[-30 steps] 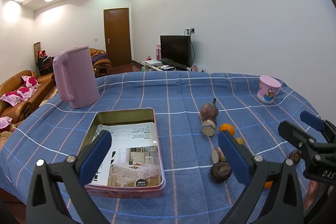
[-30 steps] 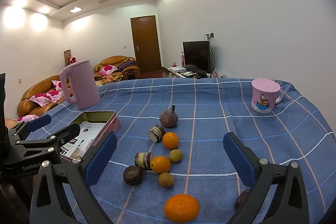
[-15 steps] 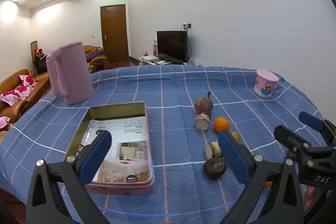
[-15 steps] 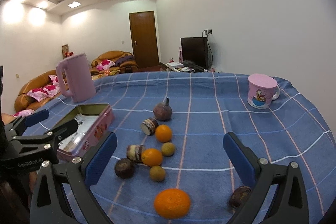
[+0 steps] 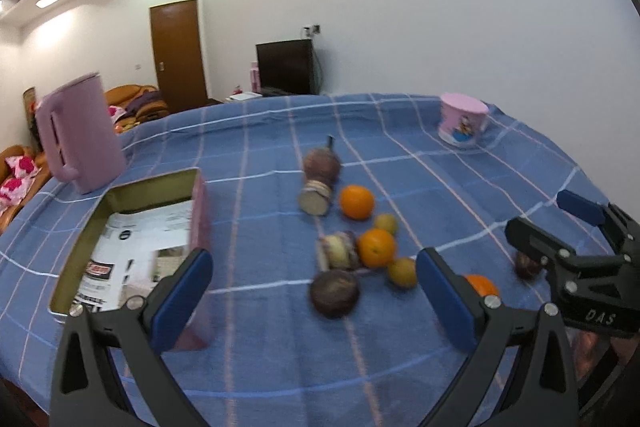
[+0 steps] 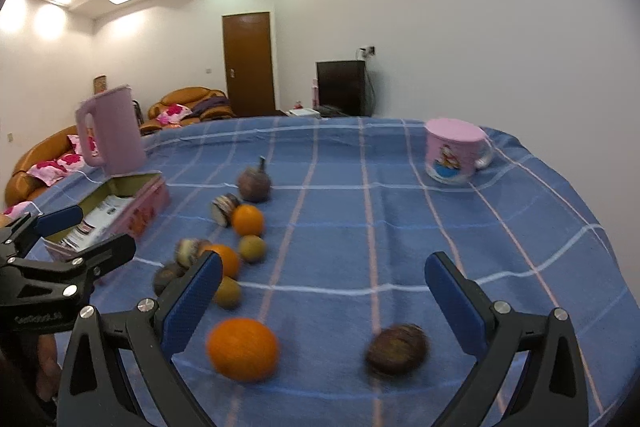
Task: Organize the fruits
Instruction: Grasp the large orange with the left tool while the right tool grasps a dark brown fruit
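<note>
Both sets of blue fingers are wide apart and hold nothing. The left gripper point(image 5: 314, 291) hangs above the near part of the blue checked tablecloth point(image 5: 420, 147), with a dark round fruit point(image 5: 334, 293) in the gap between its fingers. The right gripper point(image 6: 322, 301) hangs over a big orange point(image 6: 242, 349) and another dark fruit point(image 6: 396, 349), both close to the near edge of the table.

More fruit lies in a bunch in the middle: two small oranges point(image 6: 248, 220), some little yellow-green ones point(image 6: 252, 248) and brownish cut pieces point(image 6: 225, 207). The pink tin box point(image 5: 132, 247) sits open to the left of the bunch, near the left edge, with printed paper inside. The words on the paper are too blurry to read.

Lots of bare cloth lies to the right of the fruit, out to the pink cup point(image 6: 454, 155) near the far right edge. The pink jug point(image 5: 80, 139) stands behind the tin. The right gripper shows the letters "DAS" in the left view.
</note>
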Available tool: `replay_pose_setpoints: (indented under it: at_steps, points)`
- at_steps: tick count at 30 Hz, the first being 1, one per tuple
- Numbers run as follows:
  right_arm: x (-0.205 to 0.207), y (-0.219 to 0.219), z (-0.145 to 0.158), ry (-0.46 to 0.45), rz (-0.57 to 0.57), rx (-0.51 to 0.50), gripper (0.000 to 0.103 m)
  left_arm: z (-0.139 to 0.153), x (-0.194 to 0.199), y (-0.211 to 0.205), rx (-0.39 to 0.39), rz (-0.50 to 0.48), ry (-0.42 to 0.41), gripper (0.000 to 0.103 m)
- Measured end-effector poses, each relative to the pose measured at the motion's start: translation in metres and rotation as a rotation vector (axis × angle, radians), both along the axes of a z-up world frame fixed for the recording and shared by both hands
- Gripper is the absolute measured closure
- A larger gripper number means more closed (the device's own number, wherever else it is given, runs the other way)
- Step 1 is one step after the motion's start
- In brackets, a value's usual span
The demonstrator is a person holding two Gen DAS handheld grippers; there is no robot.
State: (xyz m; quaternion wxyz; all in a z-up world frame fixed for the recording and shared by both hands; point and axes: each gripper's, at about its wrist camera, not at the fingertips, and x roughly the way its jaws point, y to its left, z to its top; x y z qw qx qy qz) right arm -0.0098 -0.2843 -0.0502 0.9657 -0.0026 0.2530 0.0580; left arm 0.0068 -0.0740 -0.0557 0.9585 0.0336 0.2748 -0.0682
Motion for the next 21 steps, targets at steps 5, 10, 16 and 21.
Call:
replay_pose_setpoints:
  at_steps: [5, 10, 16, 21]
  points:
    - [-0.003, -0.02, -0.014, 0.039, -0.016, 0.015, 0.027, -0.01, -0.004, -0.022, -0.004, -0.068, 0.03, 0.0]
    - [-0.005, -0.034, -0.026, 0.075, -0.022, 0.038, 0.031, -0.015, -0.009, -0.042, -0.02, -0.133, 0.048, 0.0]
    - [0.0, -0.043, -0.035, 0.131, -0.01, 0.073, 0.055, -0.022, -0.008, -0.059, -0.032, -0.192, 0.092, 0.007]
    - [0.002, -0.046, -0.042, 0.152, 0.002, 0.09, 0.055, -0.028, -0.001, -0.068, -0.053, -0.218, 0.136, 0.008]
